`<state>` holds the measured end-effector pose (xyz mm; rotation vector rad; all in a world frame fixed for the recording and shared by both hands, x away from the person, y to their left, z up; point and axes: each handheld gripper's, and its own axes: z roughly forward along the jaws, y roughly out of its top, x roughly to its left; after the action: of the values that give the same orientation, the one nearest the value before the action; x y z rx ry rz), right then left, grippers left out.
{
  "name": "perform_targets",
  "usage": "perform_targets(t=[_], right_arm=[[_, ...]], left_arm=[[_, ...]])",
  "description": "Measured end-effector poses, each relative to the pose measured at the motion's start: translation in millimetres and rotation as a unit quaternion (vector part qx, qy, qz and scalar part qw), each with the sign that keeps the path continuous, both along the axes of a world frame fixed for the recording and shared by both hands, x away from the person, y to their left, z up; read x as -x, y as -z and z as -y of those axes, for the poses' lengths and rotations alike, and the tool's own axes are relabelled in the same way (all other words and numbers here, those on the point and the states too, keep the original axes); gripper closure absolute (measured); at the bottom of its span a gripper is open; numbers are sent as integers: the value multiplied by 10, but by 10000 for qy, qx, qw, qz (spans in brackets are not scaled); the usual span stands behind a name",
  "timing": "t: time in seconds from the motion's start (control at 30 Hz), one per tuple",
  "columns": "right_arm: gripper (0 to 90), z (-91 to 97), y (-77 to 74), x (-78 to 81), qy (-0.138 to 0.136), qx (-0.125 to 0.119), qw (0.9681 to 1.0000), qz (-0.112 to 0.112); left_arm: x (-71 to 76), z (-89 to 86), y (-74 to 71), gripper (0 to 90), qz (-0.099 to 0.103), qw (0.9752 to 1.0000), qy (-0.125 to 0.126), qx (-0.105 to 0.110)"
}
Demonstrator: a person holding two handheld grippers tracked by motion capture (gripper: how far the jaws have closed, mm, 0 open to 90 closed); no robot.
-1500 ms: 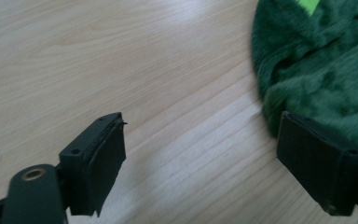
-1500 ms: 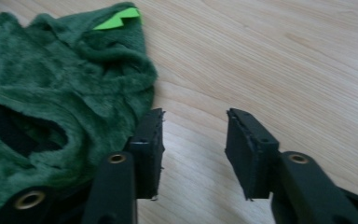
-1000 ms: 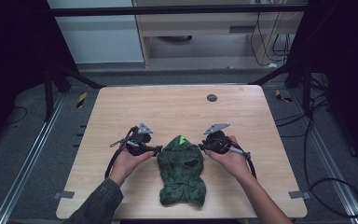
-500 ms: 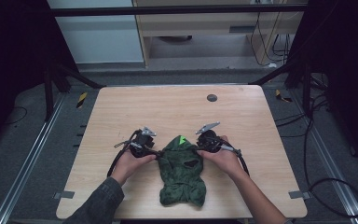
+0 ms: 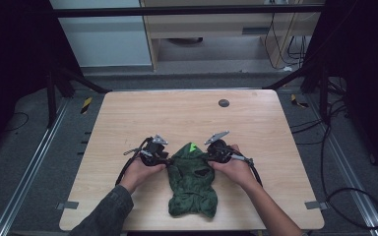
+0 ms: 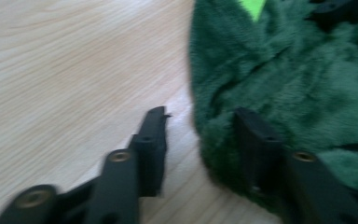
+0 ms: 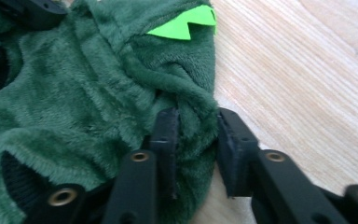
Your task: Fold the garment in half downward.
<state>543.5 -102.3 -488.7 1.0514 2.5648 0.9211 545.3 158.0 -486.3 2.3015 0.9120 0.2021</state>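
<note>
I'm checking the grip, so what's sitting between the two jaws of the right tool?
In the right gripper view, a fold at the edge of the green fleece garment sits between the right tool's jaws, which aren't closed on it.

a lab-style recording station: a bare wooden table (image 5: 187, 118) inside a black metal frame (image 5: 187, 9), grey carpeted floor with aluminium rails (image 5: 27, 177), loose cables (image 5: 344, 196), and tape markers (image 5: 85, 104).
</note>
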Motion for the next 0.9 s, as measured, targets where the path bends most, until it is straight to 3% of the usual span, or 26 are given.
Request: perform_targets(t=[0.03,0.13,0.43,0.67,0.9], right_arm=[[769,5,-3,3,22,-26,10000,-56],[813,7,-10,5,94,-33,9998,-150],[854,16,-40,-20,-60,-58,9998,-181],[854,45,-227,-42,-115,-224,9997,-39],[854,54,-352,-66,-182,-238,9995,68]], left_arm=[[2,14,3,701,-49,9999,79,54],[-9,34,8,783,-107,9998,99,107],[-25,49,-41,822,-154,9998,125,47],[-37,35,-163,829,12,9999,116,20],[-39,24,-239,831,103,9999,127,24]])
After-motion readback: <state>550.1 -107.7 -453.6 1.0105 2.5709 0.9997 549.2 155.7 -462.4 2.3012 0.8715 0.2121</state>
